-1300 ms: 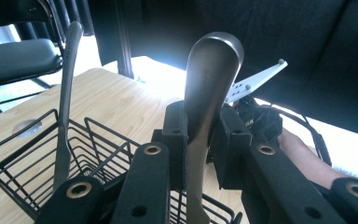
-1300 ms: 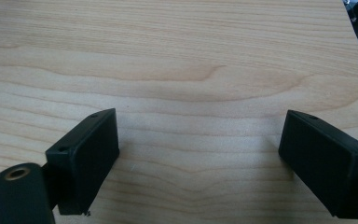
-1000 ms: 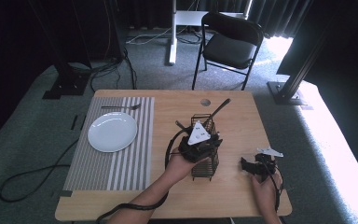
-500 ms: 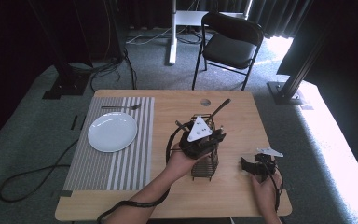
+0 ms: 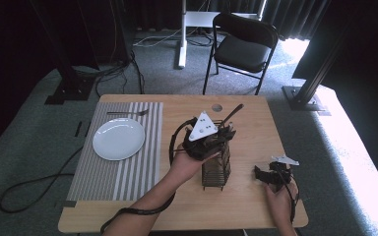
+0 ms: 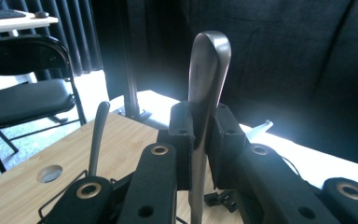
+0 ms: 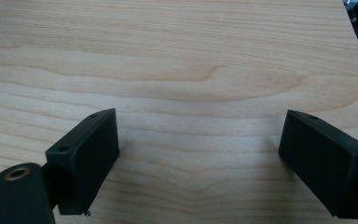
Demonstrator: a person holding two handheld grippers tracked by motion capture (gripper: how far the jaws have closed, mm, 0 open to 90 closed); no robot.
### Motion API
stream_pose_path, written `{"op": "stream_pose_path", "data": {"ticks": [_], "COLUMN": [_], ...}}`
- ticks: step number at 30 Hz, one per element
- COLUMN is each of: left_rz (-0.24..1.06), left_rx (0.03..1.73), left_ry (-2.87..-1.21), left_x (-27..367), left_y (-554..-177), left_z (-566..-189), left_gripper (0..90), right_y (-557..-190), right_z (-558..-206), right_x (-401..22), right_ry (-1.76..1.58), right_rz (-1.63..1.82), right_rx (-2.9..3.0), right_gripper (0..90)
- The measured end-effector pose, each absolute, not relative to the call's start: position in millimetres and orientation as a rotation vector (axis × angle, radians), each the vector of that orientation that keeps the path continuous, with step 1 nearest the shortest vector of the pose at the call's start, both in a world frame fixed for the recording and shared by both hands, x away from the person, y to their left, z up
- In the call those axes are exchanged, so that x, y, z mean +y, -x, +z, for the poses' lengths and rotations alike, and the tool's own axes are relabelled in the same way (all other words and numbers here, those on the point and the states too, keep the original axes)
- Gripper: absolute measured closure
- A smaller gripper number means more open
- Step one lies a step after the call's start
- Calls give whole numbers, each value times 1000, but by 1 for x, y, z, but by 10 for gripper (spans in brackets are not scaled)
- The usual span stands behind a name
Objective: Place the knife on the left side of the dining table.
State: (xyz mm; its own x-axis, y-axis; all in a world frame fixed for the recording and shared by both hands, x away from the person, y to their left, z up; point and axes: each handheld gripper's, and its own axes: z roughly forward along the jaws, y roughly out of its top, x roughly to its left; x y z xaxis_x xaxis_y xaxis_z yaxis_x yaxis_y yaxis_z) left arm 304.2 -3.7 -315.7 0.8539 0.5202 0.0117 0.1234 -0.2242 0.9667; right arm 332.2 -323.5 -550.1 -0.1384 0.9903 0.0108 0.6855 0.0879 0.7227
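Left gripper [image 6: 199,135] clamping a metal utensil [image 6: 206,84] by the handle, jaws pressed flat on both sides, handle end rising past the tips and the shaft running down between them out of sight. Working end hidden, so spoon, knife or fork not tellable. Holding it above the wire caddy [image 5: 215,167] at mid-table. Second handle [image 6: 97,135] standing just left of the jaws, leaning out of the caddy rim. Right gripper [image 7: 200,154] resting low over bare table [image 7: 177,56], jaws spread wide, nothing between them; idling near the table's right front edge. Beyond the left jaws' near side, placemat [image 5: 123,167] lying with a white plate [image 5: 118,138] on it and a fork [image 5: 125,113] above the plate. Judging a place setting under way: fork and plate looking laid, one utensil in the jaws, at least one more waiting in the caddy. Carrying to the mat and placing beside the plate probably remaining.
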Motion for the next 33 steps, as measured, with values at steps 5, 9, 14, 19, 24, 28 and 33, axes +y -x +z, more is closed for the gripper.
{"op": "stream_pose_path", "data": {"ticks": [5, 9, 14, 19, 24, 28, 33], "left_rz": [409, 409, 435, 484, 518, 530, 547], "left_rx": [472, 464, 474, 487, 515, 560, 605], "left_ry": [-1758, -1734, -1714, -1707, -1702, -1685, -1689], "left_x": [3, 14, 27, 43, 59, 74, 90], "left_y": [-298, -292, -286, -280, -276, -276, -277], "left_z": [-303, -290, -282, -274, -272, -276, -284], "left_gripper": [821, 823, 825, 828, 830, 830, 831], "right_y": [-332, -332, -332, -332, -332, -332, -332], "right_z": [-550, -550, -550, -550, -550, -550, -550], "right_x": [-324, -324, -324, -324, -324, -324, -324], "right_ry": [-1644, -1644, -1644, -1644, -1644, -1645, -1645], "right_rz": [814, 813, 813, 813, 813, 813, 813], "right_rx": [1882, 1882, 1882, 1882, 1883, 1881, 1881], "right_gripper": [115, 115, 115, 115, 115, 116, 116]}}
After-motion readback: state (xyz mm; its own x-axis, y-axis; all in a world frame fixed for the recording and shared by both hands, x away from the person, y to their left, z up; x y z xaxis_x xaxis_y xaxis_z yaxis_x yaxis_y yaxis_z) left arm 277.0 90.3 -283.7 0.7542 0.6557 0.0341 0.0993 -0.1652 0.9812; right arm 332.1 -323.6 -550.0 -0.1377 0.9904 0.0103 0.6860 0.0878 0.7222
